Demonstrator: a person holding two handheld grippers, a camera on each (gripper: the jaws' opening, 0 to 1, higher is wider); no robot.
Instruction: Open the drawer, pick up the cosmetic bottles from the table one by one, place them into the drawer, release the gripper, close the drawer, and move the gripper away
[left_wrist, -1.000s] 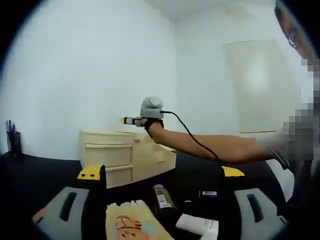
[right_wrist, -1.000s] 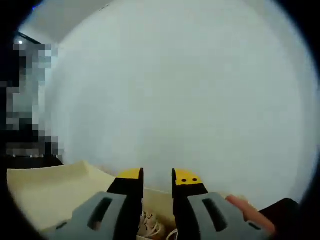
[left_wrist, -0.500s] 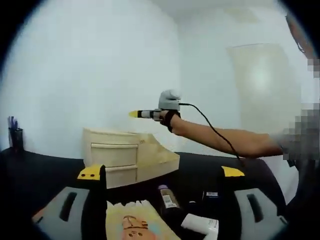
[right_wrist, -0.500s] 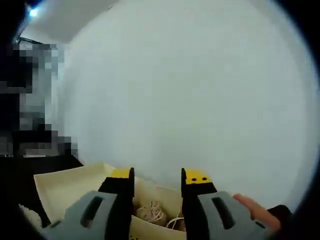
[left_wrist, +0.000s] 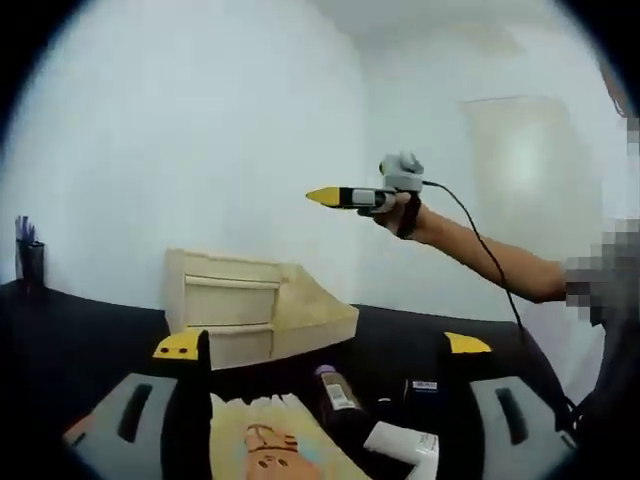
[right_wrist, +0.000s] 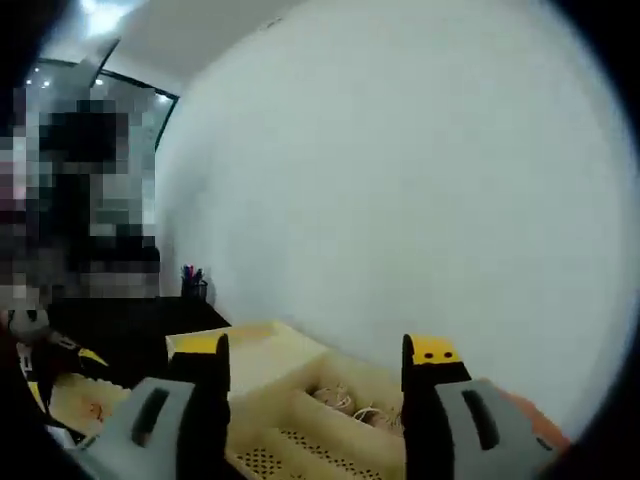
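My left gripper (left_wrist: 323, 345) hangs open low over the black table (left_wrist: 90, 340). Between its jaws lie a brown bottle with a purple cap (left_wrist: 334, 394), a dark bottle with a white label (left_wrist: 419, 392) and a white tube (left_wrist: 400, 446). Behind them stands a cream drawer unit (left_wrist: 222, 298) with its top drawer (left_wrist: 318, 318) pulled out. A hand holds my right gripper (left_wrist: 324, 196) high in the air, above and to the right of the unit. From there my right gripper (right_wrist: 318, 350) stands open, looking down on the open drawer (right_wrist: 300, 450), which holds white tangled things (right_wrist: 345, 404).
A yellow bag with a cartoon print (left_wrist: 268, 448) lies right in front of the left jaw. A pen cup (left_wrist: 30, 264) stands at the table's far left and shows again as the pen cup (right_wrist: 193, 288) beyond the unit. White walls stand behind.
The right gripper has risen and drawn back to the right, away from the drawer, and its jaws have spread wider. The left gripper has hardly moved.
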